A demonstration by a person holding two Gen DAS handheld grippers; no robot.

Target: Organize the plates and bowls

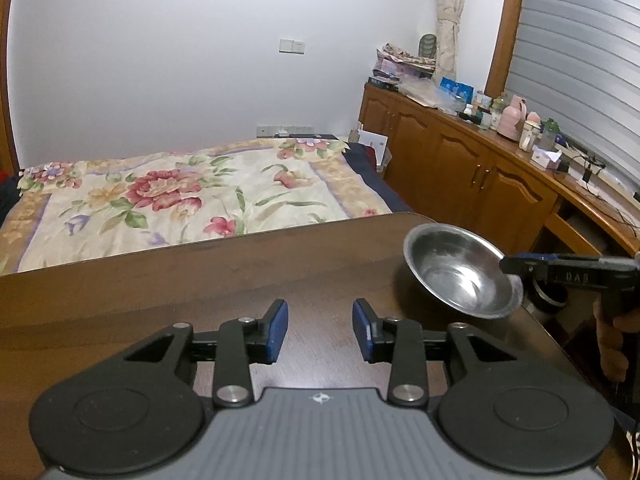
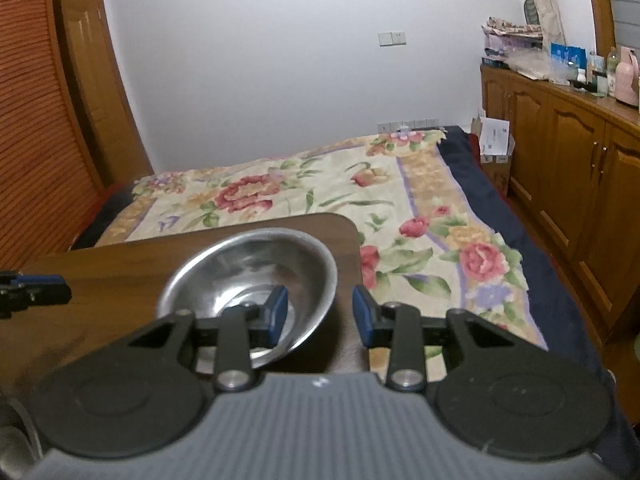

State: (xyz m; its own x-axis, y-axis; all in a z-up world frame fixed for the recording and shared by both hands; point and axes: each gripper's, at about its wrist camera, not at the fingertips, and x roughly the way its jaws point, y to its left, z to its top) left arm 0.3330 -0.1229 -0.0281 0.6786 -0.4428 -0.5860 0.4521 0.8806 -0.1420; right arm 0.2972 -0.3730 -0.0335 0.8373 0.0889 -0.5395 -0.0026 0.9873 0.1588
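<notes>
The steel bowl (image 2: pixel 248 288) is sitting at the far right corner of the wooden table (image 1: pixel 200 280), mouth facing up and tipped slightly; being round, it has no long axis. The right gripper (image 2: pixel 320 316) is straddling its rim at about five o'clock, jaws partly apart, one pad inside the bowl, neither visibly pressing. The left gripper (image 1: pixel 320 330) is hovering partly open over bare wood, gripping nothing.

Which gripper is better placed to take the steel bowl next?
Right. The right gripper is open and straddles the rim of the steel bowl, with one finger inside it. The left gripper is open over bare table, with the bowl off to its right.
</notes>
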